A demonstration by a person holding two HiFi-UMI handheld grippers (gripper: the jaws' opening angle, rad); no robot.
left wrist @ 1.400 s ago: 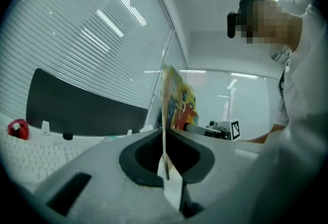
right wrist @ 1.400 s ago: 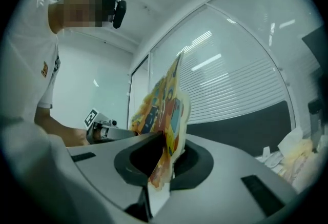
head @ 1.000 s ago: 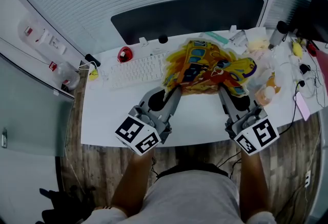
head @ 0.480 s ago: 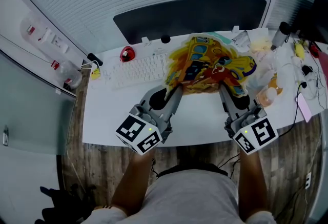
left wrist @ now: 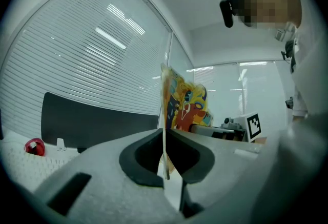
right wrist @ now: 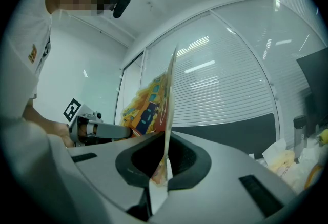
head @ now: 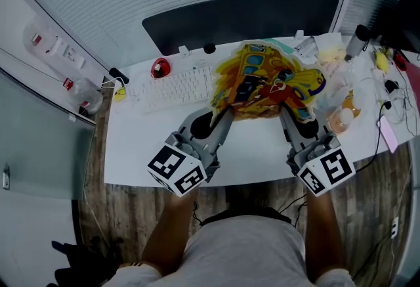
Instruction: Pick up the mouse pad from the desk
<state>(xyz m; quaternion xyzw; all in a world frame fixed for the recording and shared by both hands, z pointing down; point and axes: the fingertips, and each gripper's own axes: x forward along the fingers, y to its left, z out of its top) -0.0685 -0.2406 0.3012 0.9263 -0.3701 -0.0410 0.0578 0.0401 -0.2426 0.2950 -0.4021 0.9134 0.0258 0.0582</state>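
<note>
Grey left hand-held gripper (head: 224,116) and right hand-held gripper (head: 283,116) bear black-and-white marker cubes (head: 176,171).

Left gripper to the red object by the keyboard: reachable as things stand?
Probably not yet. The way to the red object over the keyboard looks free, but the left gripper is shut on the mouse pad, sharing it with the right gripper. It would have to let go first.
</note>
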